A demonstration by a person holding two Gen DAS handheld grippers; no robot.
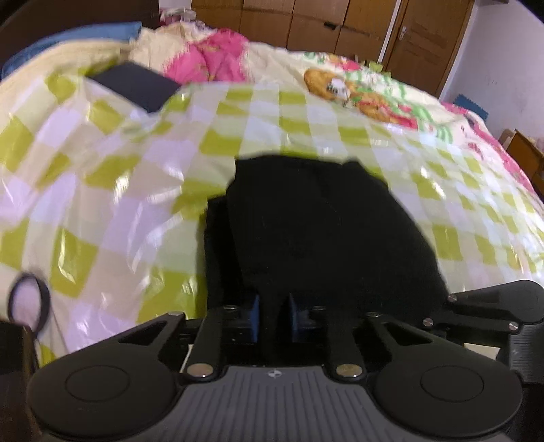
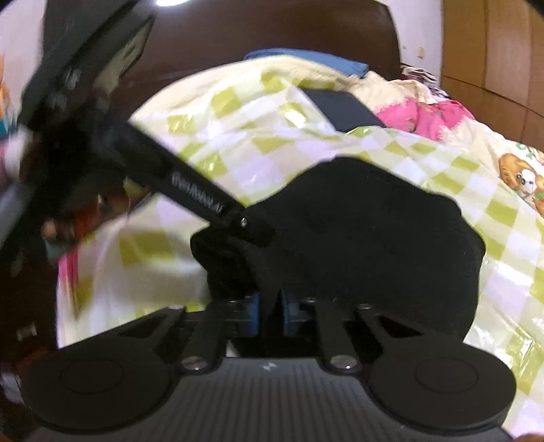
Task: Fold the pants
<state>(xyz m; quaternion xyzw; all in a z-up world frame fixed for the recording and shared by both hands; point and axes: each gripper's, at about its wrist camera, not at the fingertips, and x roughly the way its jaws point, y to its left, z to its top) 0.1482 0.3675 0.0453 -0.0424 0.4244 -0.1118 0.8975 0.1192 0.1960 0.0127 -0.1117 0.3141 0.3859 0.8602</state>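
Left wrist view: left hand-held gripper (image 1: 273,314) clenched on black pants (image 1: 323,221); right hand-held gripper (image 2: 270,311) likewise. Lift evenly, keeping edges aligned over bed (image 1: 102,176).

Brown wooden wardrobe (image 1: 306,20), white wall (image 1: 503,61), dark headboard (image 2: 272,30), bed

Around you: bed (image 1: 459,112) under a green-checked plastic sheet (image 1: 119,176), a dark flat pad (image 1: 136,85) on it, pink bedding (image 1: 210,57), wooden wardrobe (image 1: 306,20) behind.

Pants (image 1: 326,221) lie on the sheet (image 1: 102,204), a pad (image 1: 136,85) behind.
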